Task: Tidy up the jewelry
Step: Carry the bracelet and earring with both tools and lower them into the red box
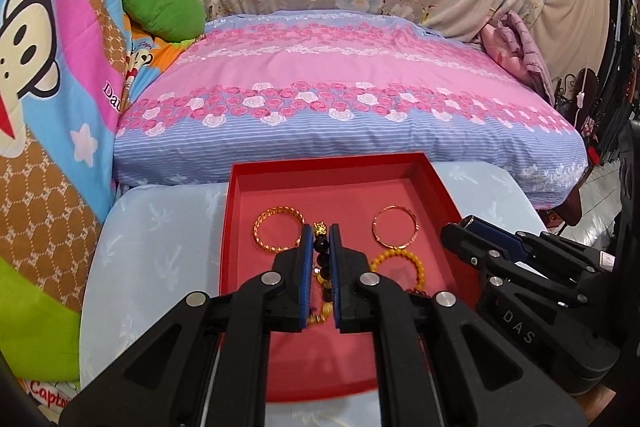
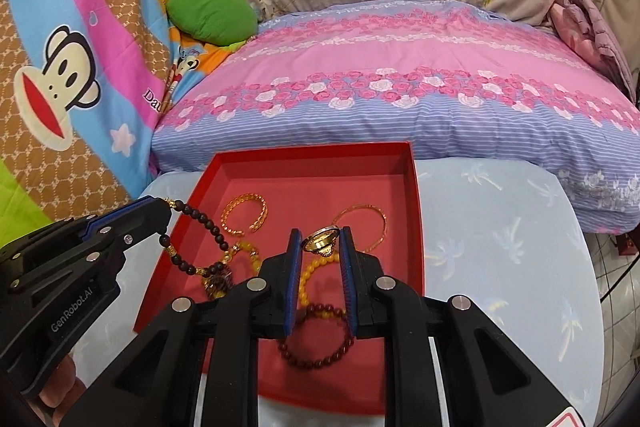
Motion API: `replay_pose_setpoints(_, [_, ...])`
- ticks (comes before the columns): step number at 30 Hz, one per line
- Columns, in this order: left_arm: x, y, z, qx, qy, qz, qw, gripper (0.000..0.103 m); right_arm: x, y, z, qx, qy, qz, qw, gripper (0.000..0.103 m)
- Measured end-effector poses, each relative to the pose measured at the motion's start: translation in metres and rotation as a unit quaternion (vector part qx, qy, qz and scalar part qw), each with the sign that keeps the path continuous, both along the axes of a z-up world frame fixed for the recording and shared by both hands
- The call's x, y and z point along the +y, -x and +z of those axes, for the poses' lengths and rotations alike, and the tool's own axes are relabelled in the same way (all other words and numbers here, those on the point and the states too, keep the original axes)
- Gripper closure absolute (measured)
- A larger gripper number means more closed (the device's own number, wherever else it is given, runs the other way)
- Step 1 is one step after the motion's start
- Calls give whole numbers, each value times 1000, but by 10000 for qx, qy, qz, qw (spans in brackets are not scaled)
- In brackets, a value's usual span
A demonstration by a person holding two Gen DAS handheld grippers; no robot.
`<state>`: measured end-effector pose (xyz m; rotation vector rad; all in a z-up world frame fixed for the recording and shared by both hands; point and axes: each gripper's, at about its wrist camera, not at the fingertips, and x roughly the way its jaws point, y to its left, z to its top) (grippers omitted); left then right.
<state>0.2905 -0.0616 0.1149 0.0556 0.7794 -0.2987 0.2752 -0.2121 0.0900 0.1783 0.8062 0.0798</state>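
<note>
A red tray (image 1: 240, 211) (image 2: 416, 227) sits on a pale blue cushion. My left gripper (image 1: 320, 227) (image 2: 158, 205) is shut on a black-and-gold bead bracelet (image 1: 322, 261) (image 2: 200, 227), held above the tray's left side. My right gripper (image 2: 320, 234) (image 1: 454, 227) is shut on a gold ring (image 2: 320, 239) over the tray's middle. In the tray lie a gold open bangle (image 1: 278, 231) (image 2: 245, 213), a thin gold bangle (image 1: 395, 227) (image 2: 366, 217), a yellow bead bracelet (image 1: 400, 263) (image 2: 310, 277) and a dark red bead bracelet (image 2: 316, 337).
A pink and blue flowered pillow (image 1: 340, 95) (image 2: 400, 83) lies just behind the tray. A monkey-print blanket (image 1: 44, 67) rises at the left with a green cushion (image 1: 162, 3). The pale blue cushion (image 2: 500, 247) extends right of the tray.
</note>
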Motion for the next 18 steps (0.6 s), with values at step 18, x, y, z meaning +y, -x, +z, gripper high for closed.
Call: replay_pose_setpoints(18, [-7,-63,-38,337,-95,125,9993,95,5,-54,-32,403,270,-31,9988,86])
